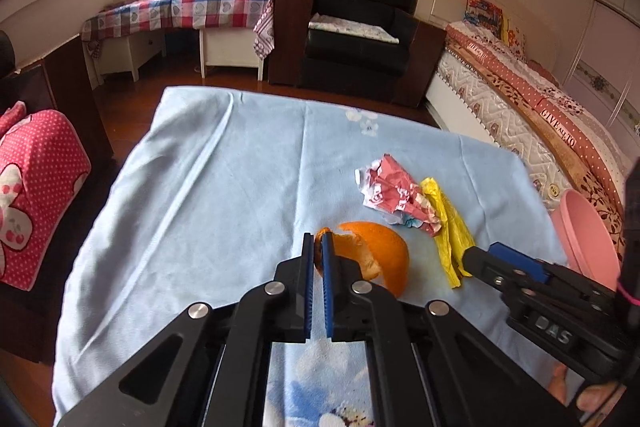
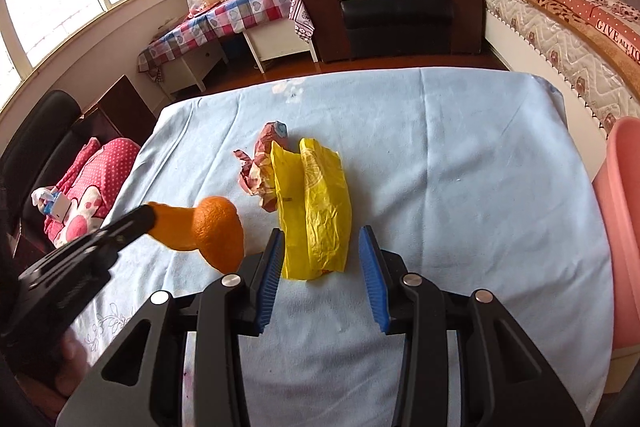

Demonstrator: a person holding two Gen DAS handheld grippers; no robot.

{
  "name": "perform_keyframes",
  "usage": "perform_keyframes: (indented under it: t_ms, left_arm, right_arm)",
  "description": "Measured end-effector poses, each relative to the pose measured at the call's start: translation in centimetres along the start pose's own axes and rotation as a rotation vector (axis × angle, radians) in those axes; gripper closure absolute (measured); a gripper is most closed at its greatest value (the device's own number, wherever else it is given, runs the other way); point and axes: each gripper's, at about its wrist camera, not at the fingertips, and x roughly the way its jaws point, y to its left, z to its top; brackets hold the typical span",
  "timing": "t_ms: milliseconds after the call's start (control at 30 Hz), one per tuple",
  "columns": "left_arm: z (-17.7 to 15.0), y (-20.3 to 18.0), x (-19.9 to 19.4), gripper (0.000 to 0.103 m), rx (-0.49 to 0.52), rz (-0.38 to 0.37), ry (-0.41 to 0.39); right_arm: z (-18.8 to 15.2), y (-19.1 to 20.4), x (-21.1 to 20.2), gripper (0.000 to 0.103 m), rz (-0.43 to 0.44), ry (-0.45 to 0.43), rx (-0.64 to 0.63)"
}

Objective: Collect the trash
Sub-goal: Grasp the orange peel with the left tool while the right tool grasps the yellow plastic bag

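- Left claw (image 1: 318,247) pinches the orange peel's (image 1: 376,259) torn edge, mid-desk.
- Right claw (image 2: 322,247), jaws apart, straddles the yellow bag's (image 2: 316,203) near end.
- Pink bin (image 2: 618,227) stands at the desk's (image 2: 480,167) right edge; bare cloth beyond.

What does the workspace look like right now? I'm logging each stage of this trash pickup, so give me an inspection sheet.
Surface: table under a light blue cloth, wrinkled.
Job's things: orange peel, its edge pinched; yellow plastic bag lying flat; crumpled red-and-white wrapper touching the bag; pink bin at the table's right edge.
Clutter: nothing seen on the cloth besides the trash.
Grippers: left gripper shut on the orange peel; right gripper open, fingers either side of the bag's near end, not pressing it.
Cables: nothing seen.
Surroundings: black armchair, bed, checkered side table, windows.
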Motion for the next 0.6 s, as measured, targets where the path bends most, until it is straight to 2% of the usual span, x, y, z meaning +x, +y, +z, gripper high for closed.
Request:
perform_keyframes:
  t_ms: [100, 233, 300, 367, 433, 600]
  left_arm:
    - [0.2, 0.3, -1.7, 0.100, -0.013, -0.022, -0.022]
    - [0.1, 0.6, -3.4, 0.100, -0.018, -0.009, -0.055]
    - [-0.1, 0.9, -4.1, 0.100, -0.017, -0.004, -0.055]
    - [-0.3, 0.9, -5.0, 0.100, 0.003, 0.001, -0.067]
    - [-0.5, 0.8, -5.9, 0.100, 0.016, -0.016, -0.079]
    - [-0.7, -0.5, -7.3, 0.100, 0.038, -0.114, -0.088]
  right_arm:
    - [0.1, 0.2, 0.6, 0.064, -0.009, 0.009, 0.004]
    - [-0.1, 0.3, 1.3, 0.065, -0.016, 0.011, 0.003]
    - [-0.2, 0.3, 1.5, 0.086, -0.014, 0.021, 0.010]
    - [-0.4, 0.2, 1.2, 0.089, -0.011, 0.021, 0.010]
    - [-0.7, 0.3, 0.3, 0.091, -0.009, 0.002, -0.006]
    - [-1.2, -0.3, -3.6, 0.092, -0.004, -0.079, 0.016]
